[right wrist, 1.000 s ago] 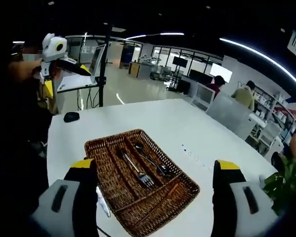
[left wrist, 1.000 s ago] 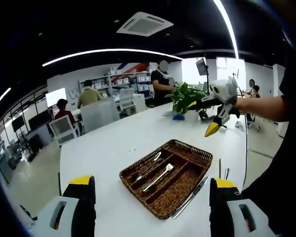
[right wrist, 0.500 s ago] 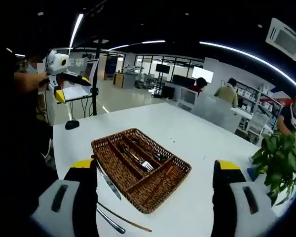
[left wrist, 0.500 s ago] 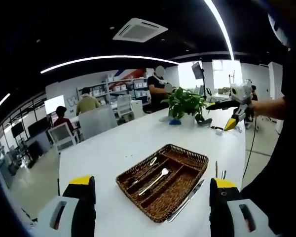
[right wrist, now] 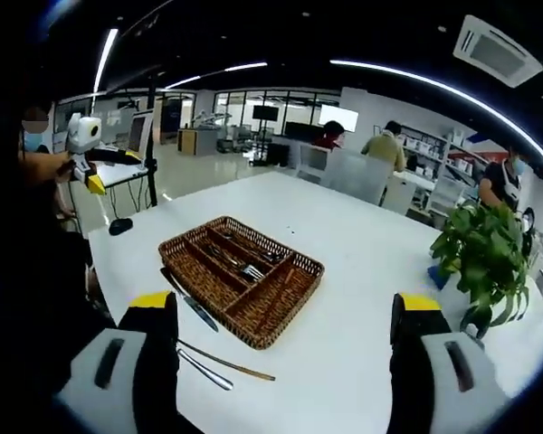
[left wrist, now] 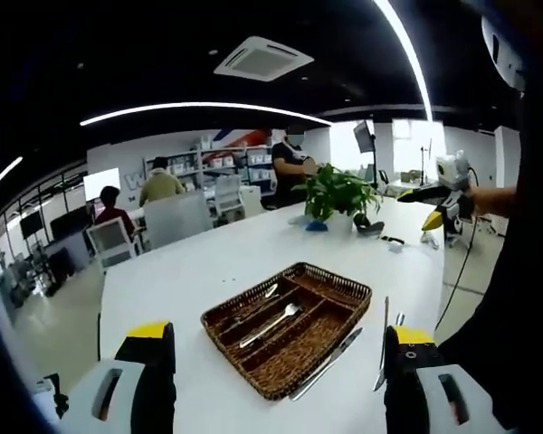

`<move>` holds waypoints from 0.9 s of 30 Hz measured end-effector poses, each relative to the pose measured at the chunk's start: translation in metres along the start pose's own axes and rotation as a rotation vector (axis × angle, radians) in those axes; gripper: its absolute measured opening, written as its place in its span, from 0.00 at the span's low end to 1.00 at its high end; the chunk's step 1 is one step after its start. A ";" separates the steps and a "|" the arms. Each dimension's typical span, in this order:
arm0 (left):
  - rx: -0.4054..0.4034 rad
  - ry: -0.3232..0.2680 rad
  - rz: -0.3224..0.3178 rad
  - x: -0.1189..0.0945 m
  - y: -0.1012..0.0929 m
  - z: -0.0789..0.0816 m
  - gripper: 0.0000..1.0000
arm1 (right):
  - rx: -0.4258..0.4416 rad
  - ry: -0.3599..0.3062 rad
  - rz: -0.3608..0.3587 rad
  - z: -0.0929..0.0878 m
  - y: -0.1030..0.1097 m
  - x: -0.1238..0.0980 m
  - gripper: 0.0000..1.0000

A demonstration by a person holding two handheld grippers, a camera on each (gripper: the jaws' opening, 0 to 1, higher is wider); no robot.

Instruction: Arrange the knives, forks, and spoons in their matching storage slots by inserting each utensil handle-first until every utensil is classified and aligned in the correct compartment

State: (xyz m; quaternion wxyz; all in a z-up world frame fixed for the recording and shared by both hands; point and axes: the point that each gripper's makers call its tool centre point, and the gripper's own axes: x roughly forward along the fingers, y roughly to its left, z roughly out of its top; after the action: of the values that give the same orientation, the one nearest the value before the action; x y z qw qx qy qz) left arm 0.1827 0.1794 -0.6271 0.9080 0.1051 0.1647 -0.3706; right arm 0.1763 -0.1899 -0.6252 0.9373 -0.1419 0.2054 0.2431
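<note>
A brown wicker tray with long slots lies on the white table. A fork and a spoon rest in its slots. A knife lies on the table along the tray's near side, and two thin utensils lie beyond it. My left gripper is open and empty, above the table's edge. In the right gripper view the tray holds the fork. The knife and two loose utensils lie beside it. My right gripper is open, holding nothing.
A potted plant stands on the table past the tray, with small dark items near it. A black mouse lies at a table corner. People sit and stand at desks and shelves behind. The right gripper shows held in a hand.
Both views have pulled back and swung, so the tray looks smaller and more table shows. The tray and utensils lie where they were. Both grippers stay open.
</note>
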 end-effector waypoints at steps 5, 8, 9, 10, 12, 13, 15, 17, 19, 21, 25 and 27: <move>-0.029 -0.015 0.003 -0.003 0.001 -0.004 1.00 | -0.006 -0.021 0.002 0.013 0.002 -0.001 0.99; -0.031 -0.006 0.000 -0.003 0.000 -0.006 1.00 | -0.018 -0.021 0.006 0.015 0.004 0.001 0.99; -0.029 -0.004 -0.004 -0.003 -0.001 -0.007 1.00 | -0.019 -0.020 0.010 0.014 0.004 0.003 0.99; -0.024 0.000 -0.013 -0.003 -0.004 -0.007 1.00 | -0.023 -0.021 0.014 0.014 0.005 0.004 0.99; 0.010 0.018 -0.031 0.001 -0.010 -0.009 1.00 | -0.025 -0.020 0.019 0.015 0.006 0.006 0.99; 0.023 0.027 -0.038 0.004 -0.012 -0.011 1.00 | -0.026 -0.019 0.021 0.014 0.006 0.006 0.99; 0.031 0.024 -0.059 0.010 -0.019 -0.012 1.00 | -0.069 -0.017 0.036 0.012 0.008 0.009 0.99; 0.017 0.010 -0.073 0.015 -0.023 -0.011 1.00 | -0.120 -0.014 0.064 0.000 0.010 0.016 0.99; 0.011 0.005 -0.079 0.018 -0.025 -0.010 1.00 | -0.144 0.058 0.097 -0.024 0.012 0.021 0.99; 0.008 0.001 -0.087 0.019 -0.026 -0.009 1.00 | -0.176 0.052 0.130 -0.033 0.012 0.028 0.98; 0.012 0.007 -0.092 0.018 -0.025 -0.010 1.00 | -0.198 0.084 0.183 -0.044 0.007 0.038 0.98; 0.008 0.004 -0.086 0.016 -0.023 -0.010 1.00 | -0.210 0.070 0.191 -0.041 0.003 0.042 0.95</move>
State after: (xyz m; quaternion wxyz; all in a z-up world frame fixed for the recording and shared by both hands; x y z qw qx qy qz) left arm 0.1750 0.1554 -0.6438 0.8904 0.1023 0.1692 -0.4099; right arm 0.1950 -0.1853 -0.6805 0.8822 -0.2276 0.2240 0.3460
